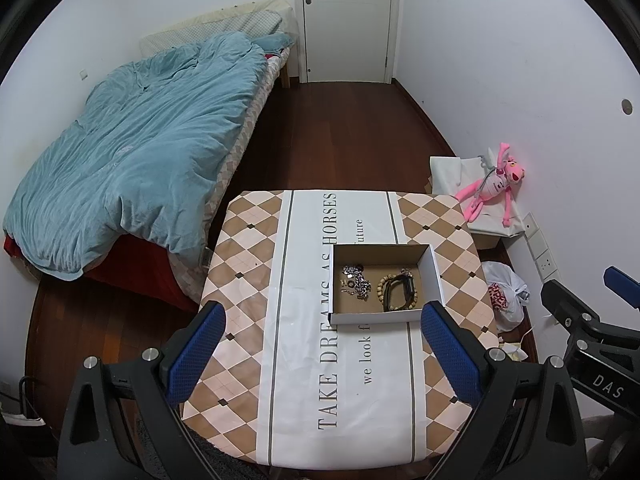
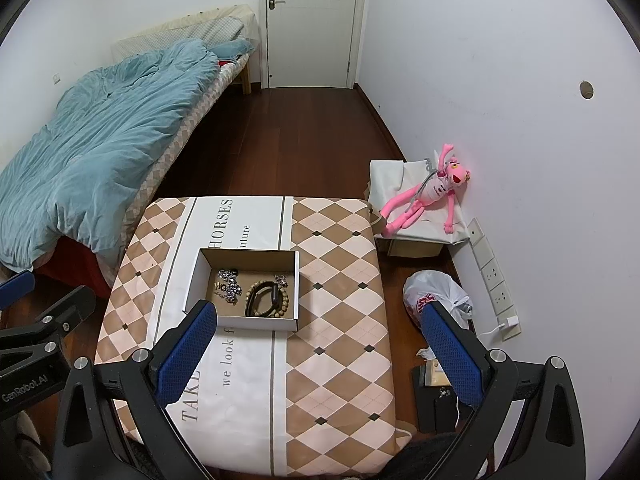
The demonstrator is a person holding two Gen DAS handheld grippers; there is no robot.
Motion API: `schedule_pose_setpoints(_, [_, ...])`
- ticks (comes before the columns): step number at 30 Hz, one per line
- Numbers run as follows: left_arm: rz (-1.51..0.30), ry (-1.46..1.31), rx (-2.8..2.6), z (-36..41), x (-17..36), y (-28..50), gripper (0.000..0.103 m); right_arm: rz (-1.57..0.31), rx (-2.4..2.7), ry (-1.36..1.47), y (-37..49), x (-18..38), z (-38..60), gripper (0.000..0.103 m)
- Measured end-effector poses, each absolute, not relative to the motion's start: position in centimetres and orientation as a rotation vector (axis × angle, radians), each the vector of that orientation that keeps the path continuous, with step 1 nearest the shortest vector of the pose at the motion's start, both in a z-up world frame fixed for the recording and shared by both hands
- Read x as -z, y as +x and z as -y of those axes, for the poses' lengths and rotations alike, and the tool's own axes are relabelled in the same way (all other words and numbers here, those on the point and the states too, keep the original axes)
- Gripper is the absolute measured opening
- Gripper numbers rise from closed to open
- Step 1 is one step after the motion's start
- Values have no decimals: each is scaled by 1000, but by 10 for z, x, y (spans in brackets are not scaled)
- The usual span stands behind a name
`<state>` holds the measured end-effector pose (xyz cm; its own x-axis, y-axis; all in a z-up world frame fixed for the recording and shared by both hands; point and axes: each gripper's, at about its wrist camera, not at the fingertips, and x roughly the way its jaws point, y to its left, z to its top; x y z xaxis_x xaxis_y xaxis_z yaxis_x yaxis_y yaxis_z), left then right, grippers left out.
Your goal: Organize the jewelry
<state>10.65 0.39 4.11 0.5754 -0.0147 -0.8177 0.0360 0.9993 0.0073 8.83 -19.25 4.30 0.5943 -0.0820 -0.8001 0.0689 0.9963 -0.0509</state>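
Black frames, blue textured fingers (image 1: 200, 354), silver screws.

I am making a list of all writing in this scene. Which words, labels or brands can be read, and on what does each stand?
"TAKE DREAMS AS HORSES": white centre stripe of the checked brown-and-pink tablecloth.
"we look f", "future": same stripe, smaller print, partly hidden by the white cardboard box.
"DAS": black frame of the right tool.
"GenRobot.AI": black frame of the left tool.
Red print on the white plastic bag: unreadable.

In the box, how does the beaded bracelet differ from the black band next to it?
The beaded bracelet is tan, made of round beads; the black band is dark and smooth. The bracelet forms the outer ring, the band lies inside it. Both lie flat in the box, right of the silver jewelry.
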Motion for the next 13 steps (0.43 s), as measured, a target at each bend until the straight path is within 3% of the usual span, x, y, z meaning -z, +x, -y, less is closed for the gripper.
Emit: schedule_pose_setpoints(13, [-944, 15, 26, -2, -41, 106, 100, -931, 87, -17, 90, -43, 194, 103])
